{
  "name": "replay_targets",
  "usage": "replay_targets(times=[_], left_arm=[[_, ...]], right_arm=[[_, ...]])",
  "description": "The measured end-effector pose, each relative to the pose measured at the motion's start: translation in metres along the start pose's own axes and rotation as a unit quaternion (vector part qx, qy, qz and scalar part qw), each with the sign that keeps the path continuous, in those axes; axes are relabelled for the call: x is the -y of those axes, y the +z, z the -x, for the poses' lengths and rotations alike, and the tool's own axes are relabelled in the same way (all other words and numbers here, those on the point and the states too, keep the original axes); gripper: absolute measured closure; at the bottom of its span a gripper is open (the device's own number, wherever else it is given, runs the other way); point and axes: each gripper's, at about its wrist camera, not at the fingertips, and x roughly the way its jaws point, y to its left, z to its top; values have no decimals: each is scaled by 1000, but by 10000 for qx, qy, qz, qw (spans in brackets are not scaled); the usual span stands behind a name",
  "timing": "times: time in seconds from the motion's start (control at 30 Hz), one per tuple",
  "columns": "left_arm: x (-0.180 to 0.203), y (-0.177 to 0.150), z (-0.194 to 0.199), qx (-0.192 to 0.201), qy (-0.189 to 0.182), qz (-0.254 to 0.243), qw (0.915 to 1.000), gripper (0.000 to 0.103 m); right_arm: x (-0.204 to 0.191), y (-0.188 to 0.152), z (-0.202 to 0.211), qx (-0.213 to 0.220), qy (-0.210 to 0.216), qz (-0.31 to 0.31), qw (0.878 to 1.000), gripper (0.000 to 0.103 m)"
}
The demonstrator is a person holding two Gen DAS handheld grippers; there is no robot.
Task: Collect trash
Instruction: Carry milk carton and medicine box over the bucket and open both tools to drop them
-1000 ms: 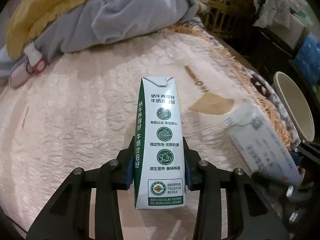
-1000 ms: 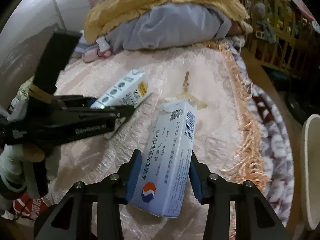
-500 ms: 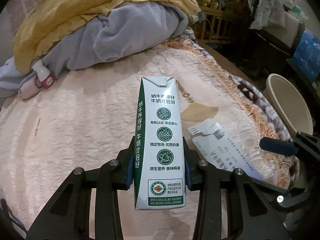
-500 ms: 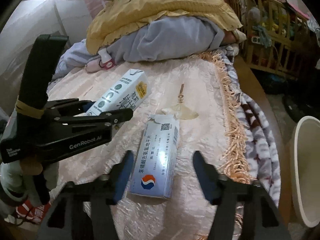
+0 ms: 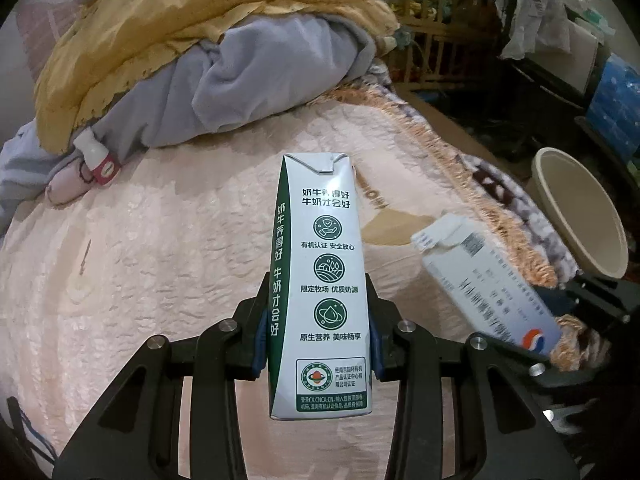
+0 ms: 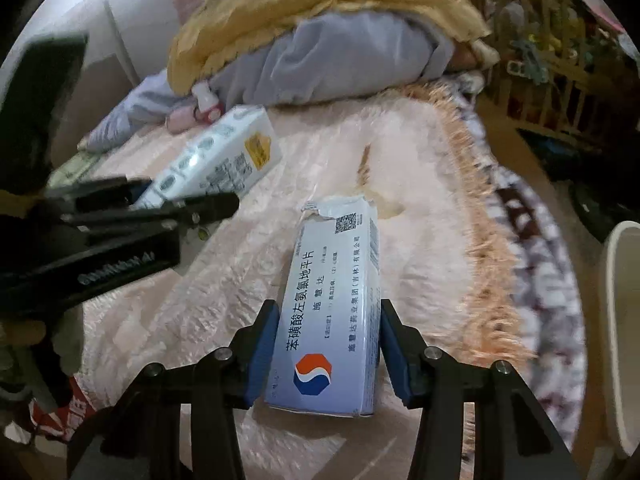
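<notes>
Left view: left gripper point(image 5: 316, 338) clamped on upright milk carton point(image 5: 318, 280), white with green edge, long axis along the fingers, above the bedspread point(image 5: 160, 248).

Right view: right gripper point(image 6: 326, 354), jaws just closing, pads against pale-blue medicine box point(image 6: 334, 308), lengthwise between them; bin point(image 6: 620, 320) right.

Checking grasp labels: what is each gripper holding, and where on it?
Left gripper clamps the milk carton across its lower side faces. Right gripper, jaws just closing, clamps the medicine box near its lower end.
</notes>
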Motion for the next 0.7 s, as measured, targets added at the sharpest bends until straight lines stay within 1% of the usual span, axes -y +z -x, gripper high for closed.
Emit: replay_targets(times=[0.1,0.23,0.37,0.7], left_arm=[[13,4,7,73,-79,-74,9999,67],[37,11,19,186,-199,-227,9994,67],[62,17,25,248,-318,-368,9985,67],[134,37,27,352,-646,-742,9945,67]], right_arm=[[12,0,24,221,51,-152,9996,55],[24,-3,52,463,-15,-257,9986,55],[39,-6,80,665,-176,-328,9971,55],[95,-21,124,948,-634,-708,9910,55]])
